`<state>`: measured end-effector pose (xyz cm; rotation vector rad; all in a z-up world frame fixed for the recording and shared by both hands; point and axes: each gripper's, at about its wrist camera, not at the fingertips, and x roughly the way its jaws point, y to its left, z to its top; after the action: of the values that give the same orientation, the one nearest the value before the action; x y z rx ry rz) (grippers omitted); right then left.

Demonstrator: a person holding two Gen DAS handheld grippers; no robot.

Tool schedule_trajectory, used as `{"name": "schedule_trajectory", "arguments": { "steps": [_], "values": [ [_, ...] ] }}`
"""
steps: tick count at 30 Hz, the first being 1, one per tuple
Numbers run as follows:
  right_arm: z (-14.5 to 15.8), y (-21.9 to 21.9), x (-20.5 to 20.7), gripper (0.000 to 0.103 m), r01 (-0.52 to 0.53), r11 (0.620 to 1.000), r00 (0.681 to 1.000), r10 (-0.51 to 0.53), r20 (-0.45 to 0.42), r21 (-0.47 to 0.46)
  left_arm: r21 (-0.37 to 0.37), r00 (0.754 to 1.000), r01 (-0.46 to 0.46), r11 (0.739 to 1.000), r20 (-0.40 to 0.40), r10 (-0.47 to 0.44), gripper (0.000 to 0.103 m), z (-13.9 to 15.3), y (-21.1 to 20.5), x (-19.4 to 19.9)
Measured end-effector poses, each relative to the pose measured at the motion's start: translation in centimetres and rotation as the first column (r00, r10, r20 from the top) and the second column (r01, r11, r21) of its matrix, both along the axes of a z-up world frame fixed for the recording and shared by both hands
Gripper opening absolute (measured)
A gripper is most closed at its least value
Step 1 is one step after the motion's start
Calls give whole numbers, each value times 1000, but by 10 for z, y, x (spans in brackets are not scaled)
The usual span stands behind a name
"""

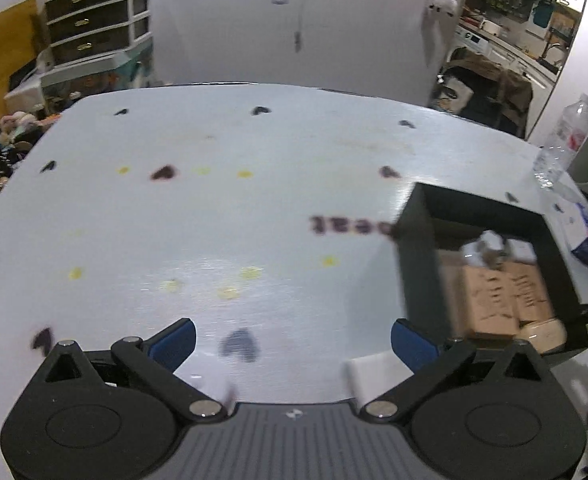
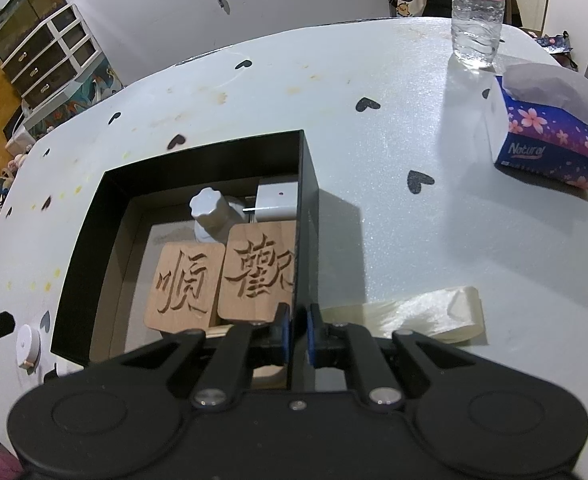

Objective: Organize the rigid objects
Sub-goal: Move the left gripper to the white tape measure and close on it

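Observation:
A black open box (image 2: 94, 216) stands on the white table (image 2: 374, 120). Inside lie two carved wooden blocks (image 2: 182, 284), a white knobbed bottle (image 2: 210, 210) and a white charger-like block (image 2: 276, 200). My right gripper (image 2: 299, 330) is shut on the box's right wall near its front corner. My left gripper (image 1: 293, 338) is open and empty over the bare table, left of the box (image 1: 418, 264). A white round object (image 2: 28, 344) lies left of the box. A white flat piece (image 1: 368, 372) sits by my left gripper's right finger.
A water bottle (image 2: 478, 12) and a blue tissue box (image 2: 550, 136) stand at the table's far right. A cream ribbon (image 2: 422, 314) lies right of the black box. Drawers (image 2: 46, 60) and clutter stand beyond the table's left edge.

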<state>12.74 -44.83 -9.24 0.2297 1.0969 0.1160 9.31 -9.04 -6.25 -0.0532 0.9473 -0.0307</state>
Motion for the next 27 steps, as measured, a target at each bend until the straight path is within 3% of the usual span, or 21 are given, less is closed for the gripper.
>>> {"name": "schedule_trajectory", "arguments": {
  "steps": [10,21,27],
  "values": [
    [0,0,0,9,7,1000,1000,-7,1,-2,94,998,-45,995,-43,49,101,-33,46,-7],
    [0,1,-1,9,12,1000,1000,-12,2,-3,81,996,1,997,-94,7,81,-53,48,-7],
    [0,1,-1,9,14,1000,1000,-14,2,-1,80,994,-2,997,-106,11,61,-58,47,-5]
  ]
}}
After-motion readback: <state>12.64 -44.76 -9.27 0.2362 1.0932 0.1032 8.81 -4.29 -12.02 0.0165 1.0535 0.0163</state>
